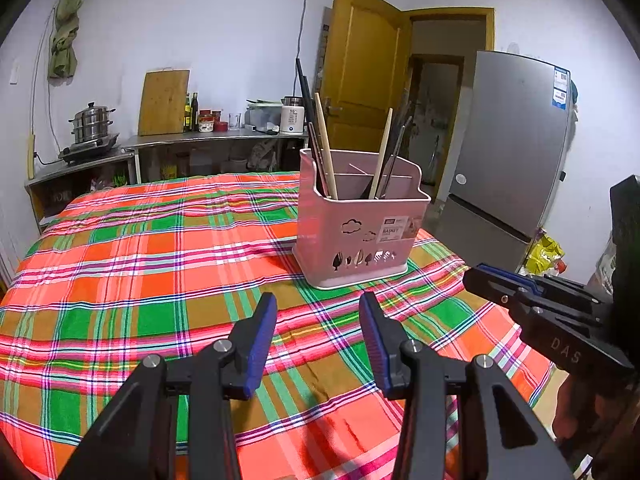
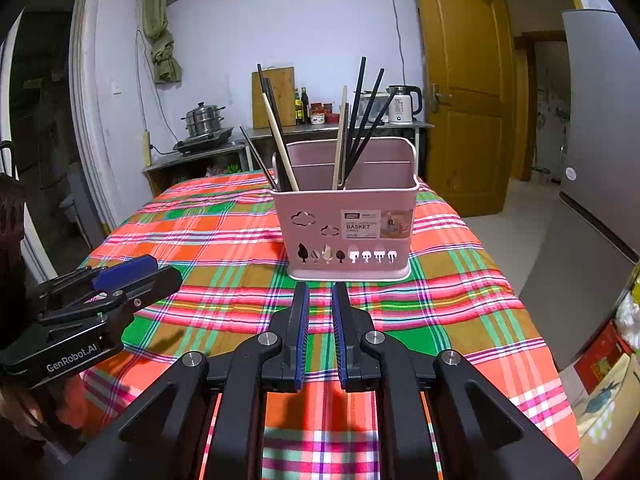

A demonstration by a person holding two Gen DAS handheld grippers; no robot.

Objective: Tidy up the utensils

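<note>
A pink utensil basket (image 1: 360,236) (image 2: 348,232) stands upright on the plaid tablecloth (image 1: 140,264) (image 2: 216,232). Several wooden chopsticks (image 1: 326,152) (image 2: 280,144) and black chopsticks (image 2: 360,108) lean in its compartments. My left gripper (image 1: 318,312) hovers just short of the basket, open, with only cloth between its fingers. It also shows at the left of the right wrist view, as the left gripper (image 2: 132,276). My right gripper (image 2: 320,296) faces the basket's front with a narrow gap and nothing between its pads. From the left wrist view, the right gripper (image 1: 484,280) appears at the right.
A grey fridge (image 1: 512,140) (image 2: 600,120) stands right of the table, past the cloth's right edge. Behind are a yellow door (image 1: 360,72), and a steel counter (image 1: 208,138) with a pot, cutting board, bottles and a kettle (image 2: 402,106).
</note>
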